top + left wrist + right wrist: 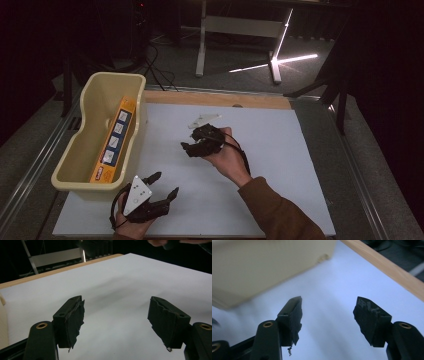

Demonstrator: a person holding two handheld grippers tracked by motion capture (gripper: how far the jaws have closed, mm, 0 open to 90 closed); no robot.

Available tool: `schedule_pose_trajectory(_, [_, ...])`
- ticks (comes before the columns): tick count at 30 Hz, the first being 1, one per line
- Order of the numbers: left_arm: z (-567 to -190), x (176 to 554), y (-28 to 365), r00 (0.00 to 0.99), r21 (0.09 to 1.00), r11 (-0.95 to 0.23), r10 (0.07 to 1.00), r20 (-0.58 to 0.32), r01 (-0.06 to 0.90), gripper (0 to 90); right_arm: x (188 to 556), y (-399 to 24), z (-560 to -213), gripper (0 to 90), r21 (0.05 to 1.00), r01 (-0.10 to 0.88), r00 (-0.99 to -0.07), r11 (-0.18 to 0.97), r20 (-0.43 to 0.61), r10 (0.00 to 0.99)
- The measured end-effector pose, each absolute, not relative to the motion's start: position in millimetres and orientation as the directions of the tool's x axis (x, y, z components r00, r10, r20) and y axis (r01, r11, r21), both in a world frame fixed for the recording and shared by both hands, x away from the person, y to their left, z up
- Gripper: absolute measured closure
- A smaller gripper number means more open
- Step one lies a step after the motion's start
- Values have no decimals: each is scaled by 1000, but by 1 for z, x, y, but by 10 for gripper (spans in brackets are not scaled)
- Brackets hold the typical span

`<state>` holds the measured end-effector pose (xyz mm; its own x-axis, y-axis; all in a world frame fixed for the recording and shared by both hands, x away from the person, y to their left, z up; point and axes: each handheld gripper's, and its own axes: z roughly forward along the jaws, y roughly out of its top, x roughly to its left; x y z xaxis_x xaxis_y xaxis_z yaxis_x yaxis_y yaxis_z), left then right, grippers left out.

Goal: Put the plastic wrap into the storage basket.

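Nearest the person, the left gripper (165, 186) rests low on the white worktop (280, 165), its jaws spread apart with nothing between them. Farther in, near the middle of the worktop, the right gripper (190, 148) points toward the cream plastic tub (87, 145), jaws apart and empty. A long orange cardboard box (116, 140) lies inside that tub, along its right wall.
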<state>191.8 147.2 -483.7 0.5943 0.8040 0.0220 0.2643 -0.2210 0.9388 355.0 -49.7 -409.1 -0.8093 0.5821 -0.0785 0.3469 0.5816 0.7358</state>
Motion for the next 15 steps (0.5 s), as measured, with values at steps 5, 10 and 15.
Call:
schedule_pose_trajectory(5, [-484, 193, 147, 593, 936, -223, 805, 19, 272, 291, 346, -80, -426, 382, 731, 333, -772, 595, -151, 617])
schedule_pose_trajectory(10, [-484, 193, 148, 590, 936, -219, 808, 15, 276, 293, 336, -116, -441, 372, 769, 351, -739, 534, -123, 663])
schedule_pose_trajectory(15, [-485, 194, 147, 587, 933, -223, 810, 17, 281, 293, 326, -147, -448, 364, 811, 367, -700, 455, -82, 710])
